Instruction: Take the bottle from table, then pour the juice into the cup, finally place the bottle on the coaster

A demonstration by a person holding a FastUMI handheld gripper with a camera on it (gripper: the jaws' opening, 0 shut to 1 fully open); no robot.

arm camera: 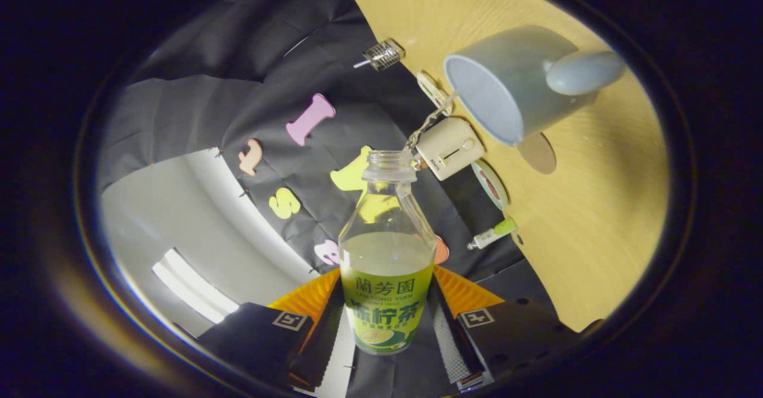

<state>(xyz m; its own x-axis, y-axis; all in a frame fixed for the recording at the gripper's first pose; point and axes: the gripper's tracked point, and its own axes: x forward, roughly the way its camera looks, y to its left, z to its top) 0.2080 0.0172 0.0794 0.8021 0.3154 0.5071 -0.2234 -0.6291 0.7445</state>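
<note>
Step 1 looks done: the clear plastic juice bottle w/ green-yellow label (386,255), cap off, sits clamped between both fingers (387,326), lifted off the tabletop (596,219), whole rig rolled sideways, so I'd judge pouring is underway or about to start. The pale blue ceramic cup (518,82) stands beyond the fingers, just past the bottle mouth; can't tell if any juice is in it, & bottle's approx half full. Left: finish pour, then set bottle on the round brown coaster (538,152) beside the cup.
</note>
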